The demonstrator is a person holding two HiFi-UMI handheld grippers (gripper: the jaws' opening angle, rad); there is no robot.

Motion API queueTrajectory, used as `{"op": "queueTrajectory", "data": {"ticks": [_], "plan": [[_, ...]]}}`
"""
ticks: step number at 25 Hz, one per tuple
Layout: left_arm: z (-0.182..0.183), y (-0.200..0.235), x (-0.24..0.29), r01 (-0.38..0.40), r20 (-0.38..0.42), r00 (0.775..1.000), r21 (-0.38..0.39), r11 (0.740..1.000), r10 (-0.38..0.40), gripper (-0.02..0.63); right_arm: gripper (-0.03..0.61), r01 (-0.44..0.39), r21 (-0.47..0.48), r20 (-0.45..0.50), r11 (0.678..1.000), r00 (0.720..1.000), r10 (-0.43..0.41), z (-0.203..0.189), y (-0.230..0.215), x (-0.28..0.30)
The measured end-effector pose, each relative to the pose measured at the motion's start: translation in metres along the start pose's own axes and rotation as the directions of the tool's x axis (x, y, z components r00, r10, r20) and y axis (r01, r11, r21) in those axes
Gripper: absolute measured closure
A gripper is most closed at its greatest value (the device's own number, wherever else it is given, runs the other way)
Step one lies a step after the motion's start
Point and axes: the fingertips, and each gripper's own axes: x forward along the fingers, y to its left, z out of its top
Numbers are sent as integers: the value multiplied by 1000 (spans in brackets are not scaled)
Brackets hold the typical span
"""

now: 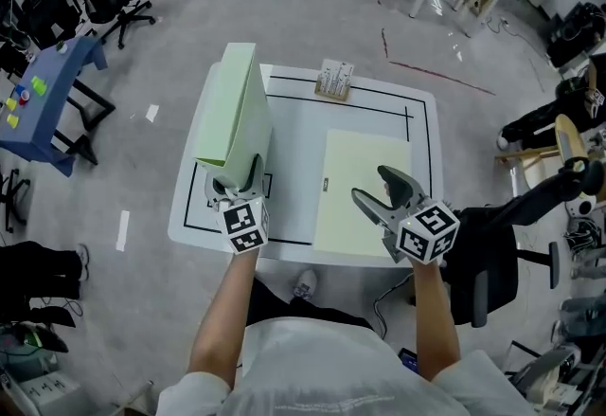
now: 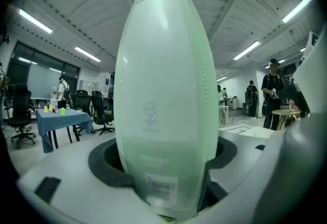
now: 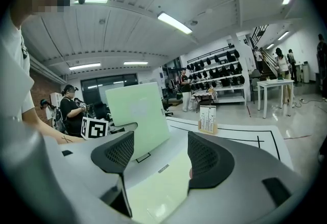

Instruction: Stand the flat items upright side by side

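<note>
Left gripper (image 1: 237,179): jaws spread either side of the upright pale green box file's (image 1: 232,106) spine, seemingly not pinching.
Right gripper (image 1: 375,189): jaws apart, empty, over the flat pale green folder's (image 1: 346,168) near edge.
Folder: flat on the white table (image 1: 303,92), right of the file, long axis running away; right hand nearer.
Look: thin, plain.

Both bare forearms reach up from the bottom of the head view, the left forearm (image 1: 223,310) left of centre and the right forearm (image 1: 432,319) right of centre, sleeves ending near the elbows. The left claw (image 1: 235,185) points almost level, its jaws spread wide with a pale green box (image 2: 163,95) standing between them, the pads seemingly just off its sides. The right claw (image 1: 371,187) tilts slightly downward, jaws apart and clamping nothing.
</note>
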Motion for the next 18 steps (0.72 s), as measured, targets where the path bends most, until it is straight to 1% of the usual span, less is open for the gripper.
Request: {"op": "queueTrajectory", "data": {"ticks": [3, 11, 14, 18], "plan": [[-1, -3, 4, -7, 0, 1000, 3, 1000, 7, 255, 227, 12, 8, -4, 1000, 1000, -12, -7, -3, -10], [1, -13, 19, 2, -23, 1000, 19, 1000, -2, 251, 227, 43, 30, 2, 999, 999, -43, -18, -5, -29], [-5, -17, 18, 22, -71, 997, 1, 1000, -22, 244, 227, 45, 37, 3, 998, 999, -45, -21, -4, -33], [-14, -22, 5, 68, -143, 987, -27, 997, -71, 230, 227, 46, 53, 17, 998, 999, -47, -19, 0, -36]]}}
